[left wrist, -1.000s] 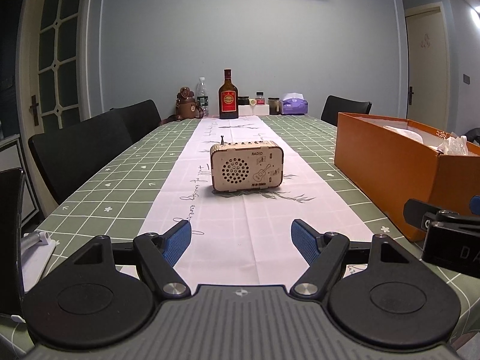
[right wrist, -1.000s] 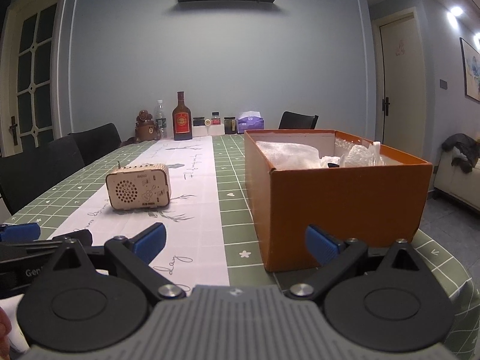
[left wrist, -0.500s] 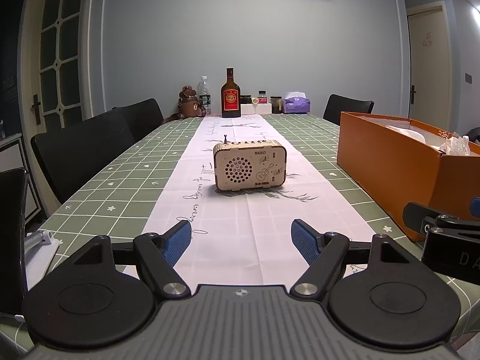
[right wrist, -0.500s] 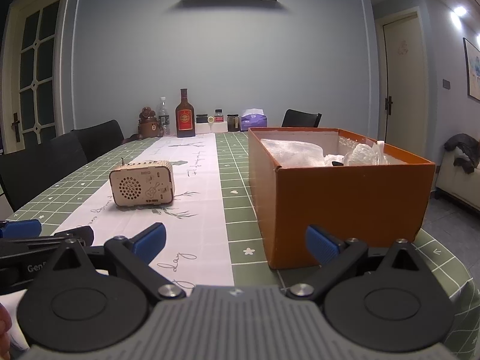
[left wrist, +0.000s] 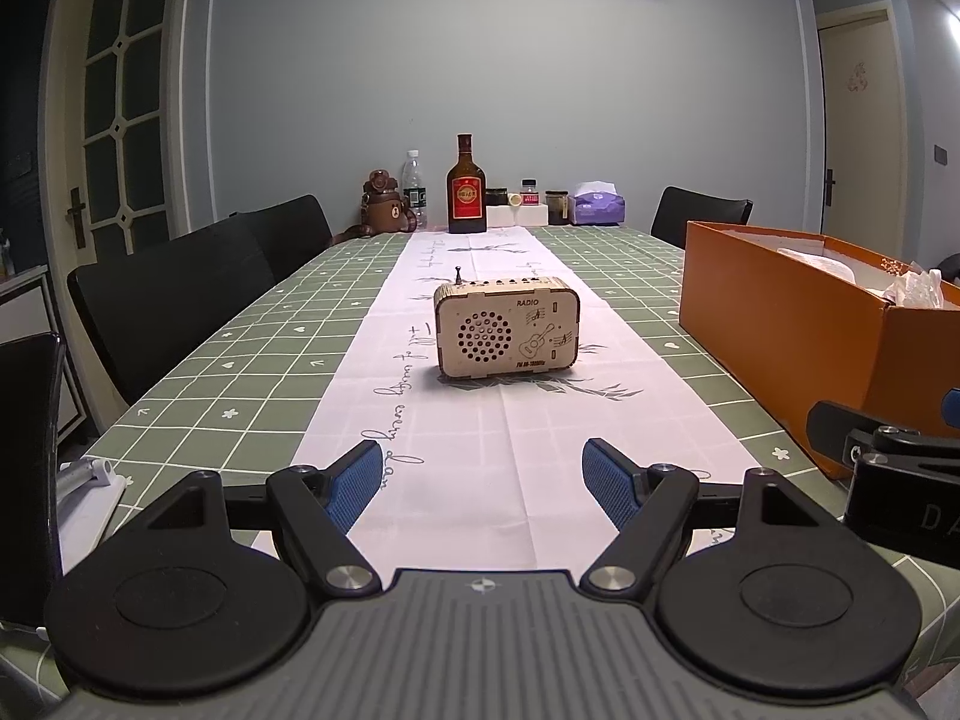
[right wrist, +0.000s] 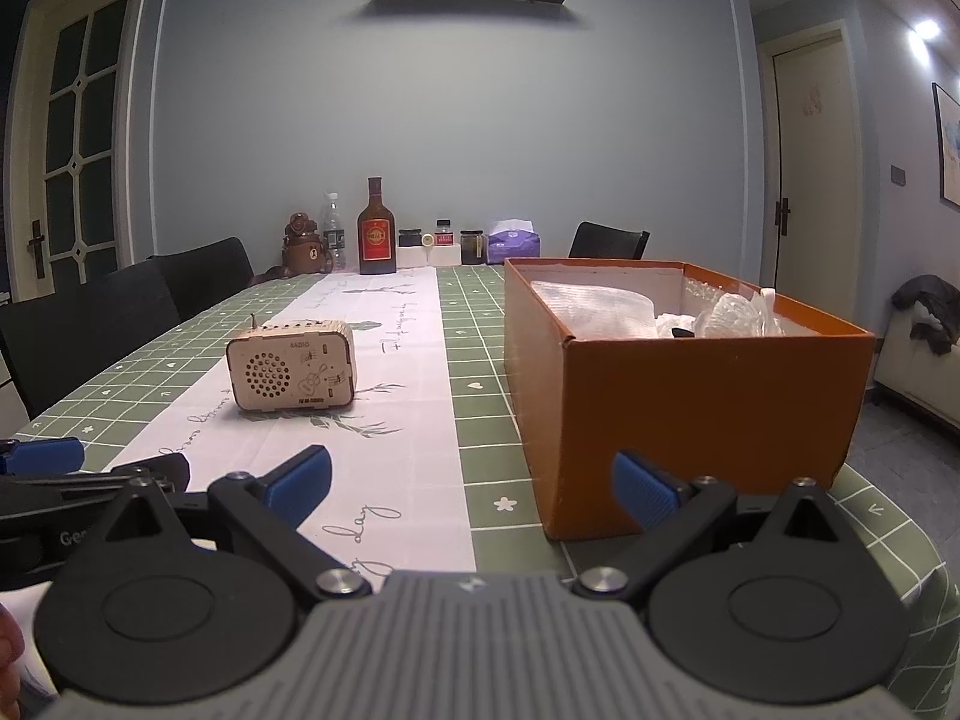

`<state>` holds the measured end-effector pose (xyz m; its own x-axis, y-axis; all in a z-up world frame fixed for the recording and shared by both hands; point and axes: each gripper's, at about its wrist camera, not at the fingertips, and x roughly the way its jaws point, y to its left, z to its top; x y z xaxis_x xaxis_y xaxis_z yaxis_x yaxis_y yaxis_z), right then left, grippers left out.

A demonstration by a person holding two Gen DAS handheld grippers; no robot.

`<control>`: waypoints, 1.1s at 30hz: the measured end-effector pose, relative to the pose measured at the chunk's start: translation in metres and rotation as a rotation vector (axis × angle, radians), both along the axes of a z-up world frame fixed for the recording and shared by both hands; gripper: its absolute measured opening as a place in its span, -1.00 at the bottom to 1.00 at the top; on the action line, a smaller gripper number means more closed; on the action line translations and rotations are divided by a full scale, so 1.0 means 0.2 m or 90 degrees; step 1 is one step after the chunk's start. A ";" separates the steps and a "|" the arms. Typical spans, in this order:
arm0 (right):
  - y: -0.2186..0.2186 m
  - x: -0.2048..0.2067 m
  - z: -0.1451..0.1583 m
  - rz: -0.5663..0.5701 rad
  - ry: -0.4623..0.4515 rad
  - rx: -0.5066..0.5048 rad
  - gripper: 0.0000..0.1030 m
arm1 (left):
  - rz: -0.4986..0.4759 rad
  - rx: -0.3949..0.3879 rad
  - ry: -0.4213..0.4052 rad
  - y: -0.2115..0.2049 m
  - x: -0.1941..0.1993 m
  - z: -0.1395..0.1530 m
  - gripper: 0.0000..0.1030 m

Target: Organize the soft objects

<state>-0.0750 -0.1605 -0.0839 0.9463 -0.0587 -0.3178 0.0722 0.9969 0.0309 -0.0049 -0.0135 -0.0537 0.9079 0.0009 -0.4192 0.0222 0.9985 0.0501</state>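
over the last second both views have crept slightly toward the far end of the table (left wrist: 228, 372): the radio (left wrist: 506, 330) sits a little larger and nearer than it did, and the orange box (right wrist: 690, 396) has also grown in the right view. nothing on the table has shifted and neither tool has picked anything up, so the change is only a small approach, not progress that shows on the things themselves.

the left gripper (left wrist: 482, 483) hangs low over the white runner (left wrist: 480, 456) with its jaws spread wide and nothing between them. the right gripper (right wrist: 471, 480) is likewise wide open and empty, held just short of the near corner of the box.

the soft things, crumpled clear plastic wrapping (right wrist: 600, 306), lie inside the box, bunched toward its far and right side; a small dark item among them is too small to name. no soft thing shows loose on the table. that fits either a box already filled or one yet to be sorted through, and the pictures do not settle which.

the radio stands in the left gripper's line ahead. bottles (left wrist: 465, 186), jars and a tissue pack (left wrist: 597, 204) stand well apart at the far end; black chairs (left wrist: 174, 294) line the left side.
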 end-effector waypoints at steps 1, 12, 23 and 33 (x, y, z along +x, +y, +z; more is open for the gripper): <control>0.00 0.00 0.00 0.000 0.000 0.000 0.90 | 0.001 0.001 0.001 0.00 0.00 0.00 0.73; 0.00 0.00 0.00 0.002 -0.001 0.003 0.90 | 0.003 0.003 0.004 0.00 0.00 0.00 0.73; 0.00 0.00 -0.01 0.004 0.002 0.003 0.90 | 0.005 0.003 0.009 0.00 0.01 -0.01 0.73; 0.00 0.00 0.00 0.013 -0.001 0.000 0.90 | 0.008 0.000 0.008 0.01 0.00 -0.01 0.73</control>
